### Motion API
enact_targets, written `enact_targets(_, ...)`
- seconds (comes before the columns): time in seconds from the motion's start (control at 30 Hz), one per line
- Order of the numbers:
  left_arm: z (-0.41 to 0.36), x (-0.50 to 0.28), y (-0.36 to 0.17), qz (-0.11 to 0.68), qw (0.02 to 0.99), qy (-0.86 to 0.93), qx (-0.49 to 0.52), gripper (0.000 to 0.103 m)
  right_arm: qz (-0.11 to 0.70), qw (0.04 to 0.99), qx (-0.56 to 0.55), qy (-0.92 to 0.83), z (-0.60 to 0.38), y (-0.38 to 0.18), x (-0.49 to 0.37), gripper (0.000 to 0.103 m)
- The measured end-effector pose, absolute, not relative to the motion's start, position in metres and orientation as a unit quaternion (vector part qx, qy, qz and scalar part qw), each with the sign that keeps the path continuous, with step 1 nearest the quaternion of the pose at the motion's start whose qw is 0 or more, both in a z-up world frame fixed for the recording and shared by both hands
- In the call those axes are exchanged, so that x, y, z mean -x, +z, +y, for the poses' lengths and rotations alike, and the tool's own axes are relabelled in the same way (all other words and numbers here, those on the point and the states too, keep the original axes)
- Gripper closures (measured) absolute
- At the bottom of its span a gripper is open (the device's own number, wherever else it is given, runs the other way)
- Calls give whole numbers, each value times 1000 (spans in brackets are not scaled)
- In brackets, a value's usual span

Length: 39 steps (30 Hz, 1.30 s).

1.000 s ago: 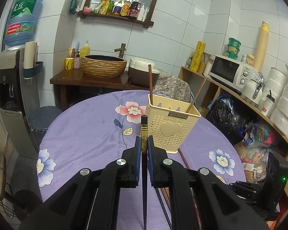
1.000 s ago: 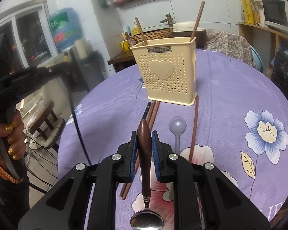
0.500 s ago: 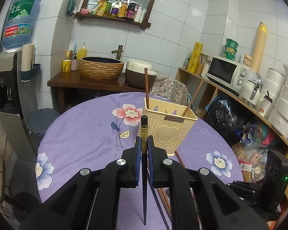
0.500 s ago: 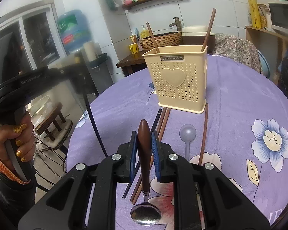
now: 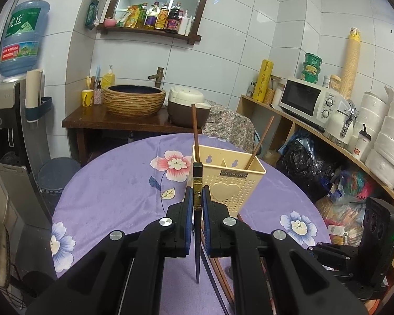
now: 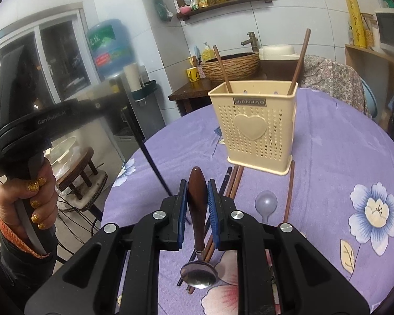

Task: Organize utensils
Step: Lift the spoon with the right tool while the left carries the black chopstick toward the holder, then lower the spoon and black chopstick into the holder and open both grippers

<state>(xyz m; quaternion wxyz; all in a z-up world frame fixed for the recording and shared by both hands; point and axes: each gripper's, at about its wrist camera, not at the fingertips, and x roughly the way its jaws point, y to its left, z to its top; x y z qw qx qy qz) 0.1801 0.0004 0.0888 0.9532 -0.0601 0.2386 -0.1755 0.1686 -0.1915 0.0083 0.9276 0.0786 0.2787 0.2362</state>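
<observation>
The left gripper (image 5: 197, 201) is clamped on a dark chopstick (image 5: 197, 183) with a black-and-amber end, standing upright just before the cream perforated holder (image 5: 231, 183), which bears a heart and two brown chopsticks (image 6: 299, 60). The right gripper (image 6: 197, 194) is clamped on a brown-handled spoon (image 6: 197, 199) — metal bowl hanging below, over the purple floral tablecloth (image 6: 328, 157). Loose chopsticks (image 6: 233, 181) and a translucent spoon (image 6: 265, 202) lie beside the holder — partly hidden behind the fingers.
</observation>
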Motion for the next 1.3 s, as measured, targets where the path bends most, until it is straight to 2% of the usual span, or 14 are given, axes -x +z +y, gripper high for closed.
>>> enact_targets(0.3,-5,-204,131,223,954,-192,58,94,253,935,-61,240,-186,51,-193,87)
enact_targets(0.63,-23,-234,223,165,962,-207,67,94,200,959,-20,198,-196,152,-248,87)
enact_targets(0.77,-36,-256,242,150,967,-193,67,94,179,970,-8,164,-203,183,-273,87)
enact_targets(0.97,-54,-292,225,148,977,-146,55,94,184,976,-6,113,-215,171,-316,87)
enact_targets(1.3,-62,-315,143,214,966,-136,46,94,240,965,-16,104,-214,91,-337,87)
